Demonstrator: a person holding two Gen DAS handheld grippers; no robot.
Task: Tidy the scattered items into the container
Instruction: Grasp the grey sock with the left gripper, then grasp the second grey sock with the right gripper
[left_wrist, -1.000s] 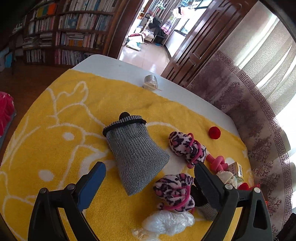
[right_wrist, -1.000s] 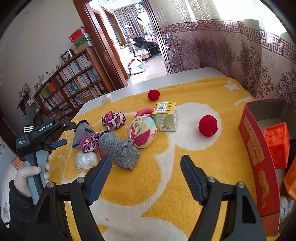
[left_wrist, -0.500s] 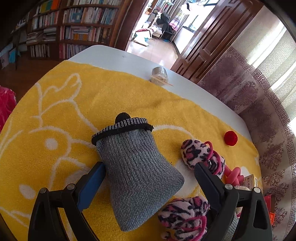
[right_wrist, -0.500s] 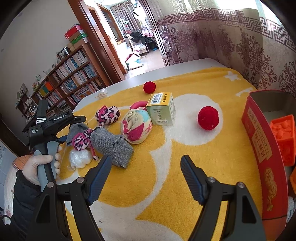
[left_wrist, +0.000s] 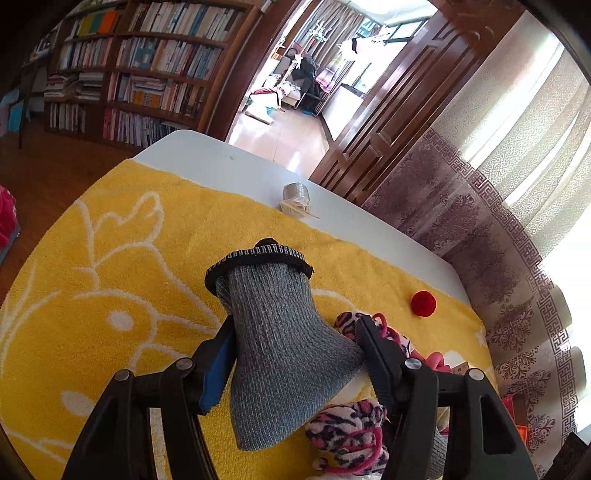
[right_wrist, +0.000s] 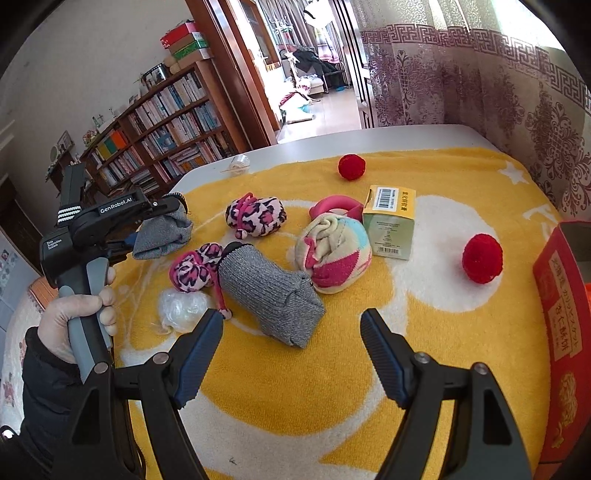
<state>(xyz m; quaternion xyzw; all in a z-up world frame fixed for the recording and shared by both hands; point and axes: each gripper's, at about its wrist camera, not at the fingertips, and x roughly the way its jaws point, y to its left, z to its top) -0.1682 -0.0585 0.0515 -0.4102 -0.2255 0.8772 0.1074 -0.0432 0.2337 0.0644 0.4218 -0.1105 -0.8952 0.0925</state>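
Left gripper: both fingers pressed against the sides of a grey knit glove, which bunches between them; black-trimmed cuff points away from the camera. In the right wrist view the same glove sits at the left gripper's tip, near the left edge of the yellow blanket; lifted or still resting on it, cannot tell.

Right gripper: fingers spread wide, nothing between them, hovering over the blanket's near part.

Just past the right fingertips: second grey glove lying flat. Touching its left end, a leopard-print pink bundle; a crumpled clear plastic bag just in front of that. Another leopard bundle farther back. Rolled multicoloured sock touches the glove's right end, with a green carton and pink ring behind it.

Red pompom toward the right edge; a smaller one near the far edge. Red box stands at the right edge, open top.
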